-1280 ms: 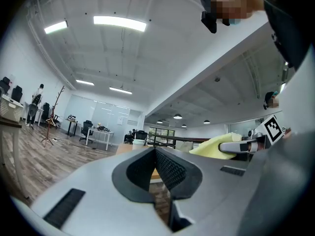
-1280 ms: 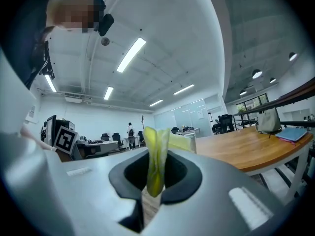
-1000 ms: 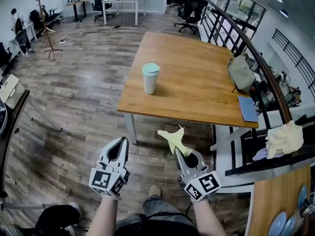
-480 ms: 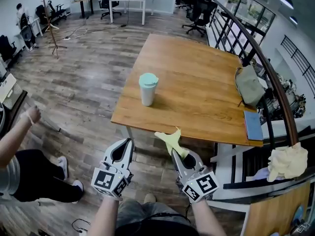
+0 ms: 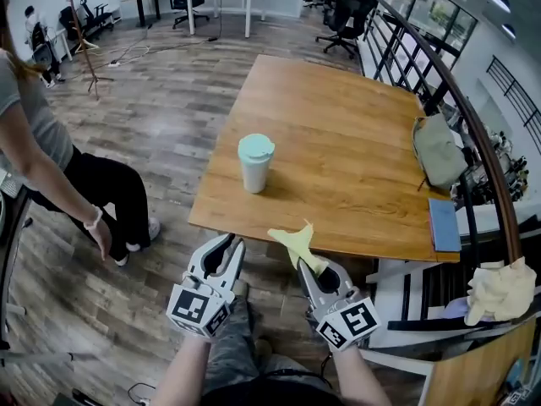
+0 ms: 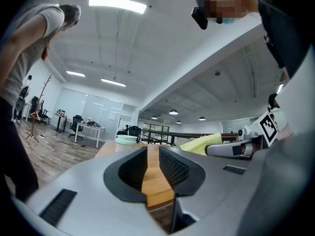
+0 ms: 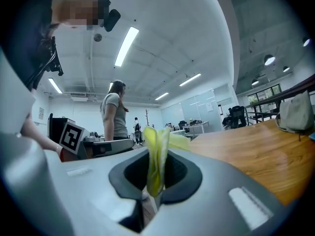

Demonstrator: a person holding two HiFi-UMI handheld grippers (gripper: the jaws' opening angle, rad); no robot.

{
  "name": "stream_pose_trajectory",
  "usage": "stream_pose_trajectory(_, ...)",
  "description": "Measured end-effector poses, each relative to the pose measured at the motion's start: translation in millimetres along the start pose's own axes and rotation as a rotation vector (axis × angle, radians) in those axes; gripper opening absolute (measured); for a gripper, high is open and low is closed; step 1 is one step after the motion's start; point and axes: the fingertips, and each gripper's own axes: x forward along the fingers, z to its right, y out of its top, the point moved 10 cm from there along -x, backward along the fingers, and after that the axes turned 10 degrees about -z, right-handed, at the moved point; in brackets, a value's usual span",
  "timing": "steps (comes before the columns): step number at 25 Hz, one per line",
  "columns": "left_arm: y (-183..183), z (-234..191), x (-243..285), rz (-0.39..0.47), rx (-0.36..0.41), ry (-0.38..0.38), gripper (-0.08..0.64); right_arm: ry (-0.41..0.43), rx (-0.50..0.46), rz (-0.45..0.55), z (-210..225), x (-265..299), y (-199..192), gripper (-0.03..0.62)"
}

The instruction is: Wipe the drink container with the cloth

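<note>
Approach step. R gripper [image 5: 304, 265] fingers are clamped on the cloth [image 5: 295, 244]. L gripper [image 5: 229, 247] fingers have just cracked open, nothing btwn. The drink container [image 5: 255, 163] stands upright by the counter [image 5: 355, 134] near-left edge. I'd steady it w/ L first, then wipe.

from the head we look steeply down on the wooden table [image 5: 338, 134], with the left gripper [image 5: 228, 244] and right gripper [image 5: 303, 267] close at the bottom edge. each gripper camera sits low and level just behind its own jaws, facing the table. all three views share the table, and each gripper view catches the other gripper beside it.
</note>
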Motion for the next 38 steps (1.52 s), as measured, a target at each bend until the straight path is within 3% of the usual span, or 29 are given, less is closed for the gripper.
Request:
stream_pose_trajectory(4, 9.8, -19.5, 40.4, -0.02, 0.007, -0.03, 0.136, -0.03, 0.008, -0.015, 18.9, 24.4, -0.7, 0.023)
stream_pose_trajectory(10, 15.7, -57.0, 99.6, -0.045, 0.041, 0.006, 0.309, -0.094, 0.033, -0.052, 41.8, 67.1, -3.6, 0.023)
stream_pose_trajectory(18, 34.6, -98.7, 161.2, -0.073, 0.113, 0.029, 0.41, -0.128, 0.066, -0.081, 68.8, 113.7, -3.3, 0.023)
stream_pose_trajectory(28, 55.3, -109.4, 201.4, -0.123, 0.169, -0.101, 0.439, -0.171, 0.025, -0.134, 83.0, 140.6, -3.3, 0.023)
stream_pose_trajectory(38, 57.8, -112.5, 219.7, -0.123, 0.199, -0.175, 0.439, -0.221, 0.012, -0.157, 87.0, 154.7, -1.1, 0.023)
